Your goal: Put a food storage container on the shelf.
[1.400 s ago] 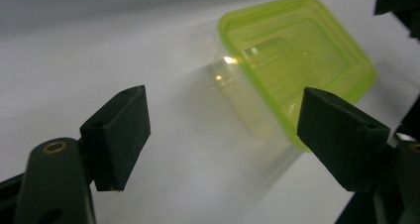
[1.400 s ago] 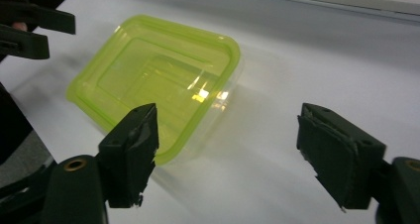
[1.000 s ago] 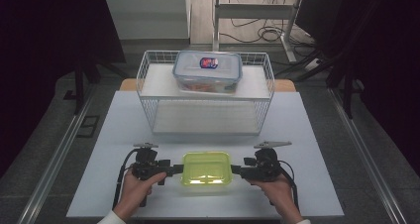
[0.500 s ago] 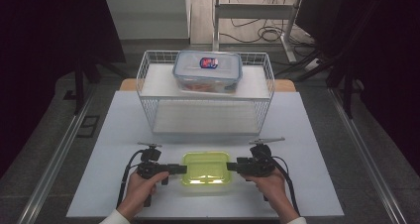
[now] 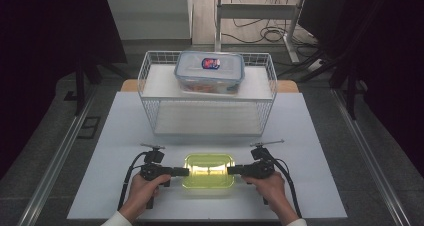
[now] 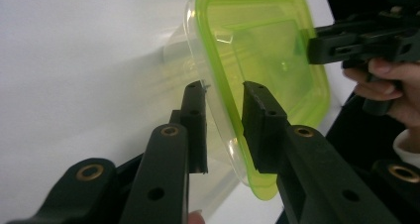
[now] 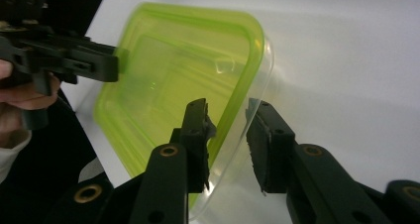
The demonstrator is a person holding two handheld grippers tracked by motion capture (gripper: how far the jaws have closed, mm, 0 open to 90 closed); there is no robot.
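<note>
Both handheld grippers have drawn in against the short ends of the clear plastic food container with a lime-green lid [image 5: 208,170], which has kept its place on the near part of the white table [image 5: 100,151] since a second earlier, and both pairs of jaws have just been closing around its edges. From the high view, the left gripper [image 5: 183,171] reaches the container's left end and the right gripper [image 5: 233,170] its right end, each held level in a hand. Seen from the left gripper view, that gripper's two black jaws straddle the lid's rim [image 6: 225,102], one pad beside the clear wall and one over the green lid, narrowly parted with a thin gap visible on each side. The right gripper view shows the same arrangement at the opposite end, the rim [image 7: 233,116] between the pads but not visibly pinched. Farther back on the table stands a white wire basket [image 5: 150,78], and on its upper level rests a second clear container with a blue-trimmed lid [image 5: 210,72], well apart from the hands.
</note>
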